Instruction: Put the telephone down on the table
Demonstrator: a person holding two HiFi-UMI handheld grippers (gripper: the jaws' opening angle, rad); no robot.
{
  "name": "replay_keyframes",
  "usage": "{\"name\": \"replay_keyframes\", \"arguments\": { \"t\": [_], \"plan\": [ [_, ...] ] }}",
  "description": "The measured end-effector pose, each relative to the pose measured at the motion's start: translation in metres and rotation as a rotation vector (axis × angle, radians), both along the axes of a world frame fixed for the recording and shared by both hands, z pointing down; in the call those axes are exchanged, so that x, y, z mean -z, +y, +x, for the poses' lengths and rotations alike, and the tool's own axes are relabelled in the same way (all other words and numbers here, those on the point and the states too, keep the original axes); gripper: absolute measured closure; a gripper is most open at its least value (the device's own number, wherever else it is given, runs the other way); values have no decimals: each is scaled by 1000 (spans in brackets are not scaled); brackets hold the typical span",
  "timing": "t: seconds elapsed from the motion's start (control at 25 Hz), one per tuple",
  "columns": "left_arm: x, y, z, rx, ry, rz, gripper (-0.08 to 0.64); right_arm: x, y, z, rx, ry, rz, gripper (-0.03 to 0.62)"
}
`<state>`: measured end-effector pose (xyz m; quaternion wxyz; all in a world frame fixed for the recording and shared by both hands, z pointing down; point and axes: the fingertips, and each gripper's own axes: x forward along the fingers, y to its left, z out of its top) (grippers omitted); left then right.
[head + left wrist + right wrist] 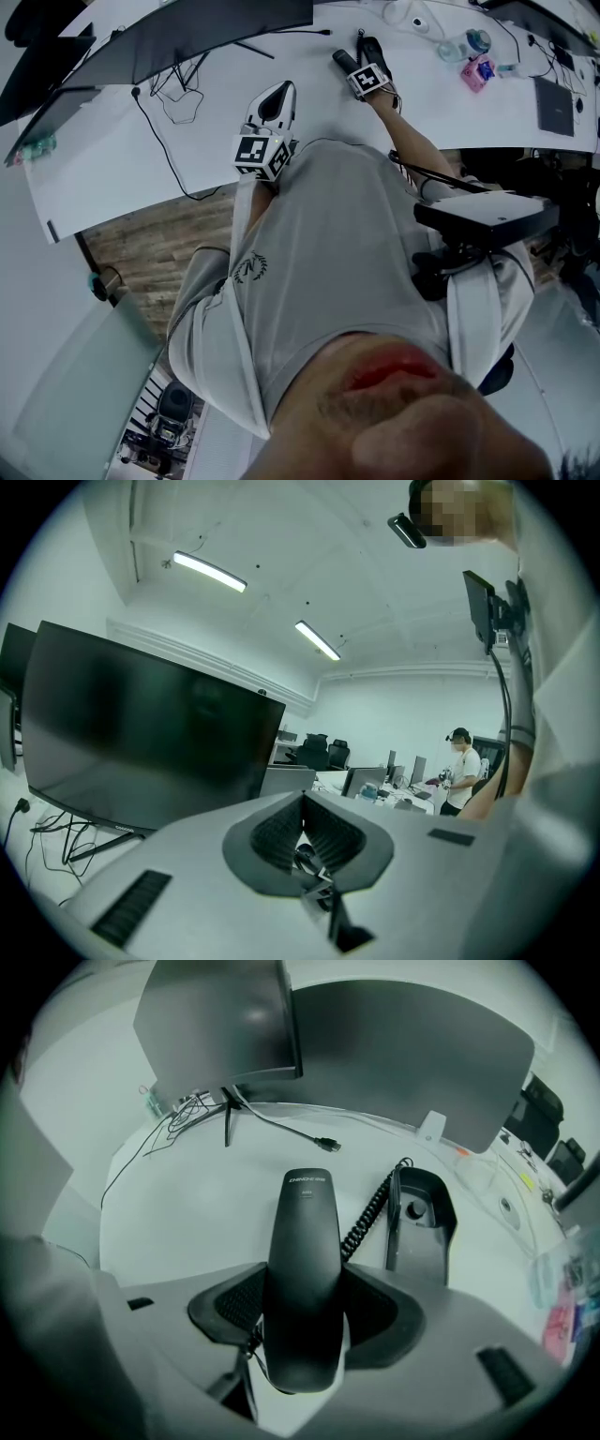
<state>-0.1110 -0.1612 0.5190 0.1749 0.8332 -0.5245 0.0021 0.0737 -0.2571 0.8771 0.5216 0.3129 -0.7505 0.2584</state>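
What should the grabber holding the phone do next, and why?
Probably lower the handset gently onto the bare table left of the base. The right gripper has its jaws closed on the handset's middle, the coiled cord runs to the base close by, and nothing lies on that patch. Whether the handset already touches the table, I cannot tell.

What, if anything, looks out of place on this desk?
The telephone handset is off its cradle, which sits empty beside it; the right gripper clamps it in its jaws. Nothing looks spilled or damaged.
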Motion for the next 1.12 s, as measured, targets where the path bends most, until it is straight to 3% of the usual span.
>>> {"name": "replay_keyframes", "arguments": {
  "t": [0.56, 1.12],
  "plan": [
    [-13, -3, 3, -21, 1, -24, 554, 67, -12, 14, -182, -190, 83, 342],
    [-20, -3, 8, -39, -3, -38, 554, 54, -36, 75, -313, -96, 72, 342]
  ]
}}
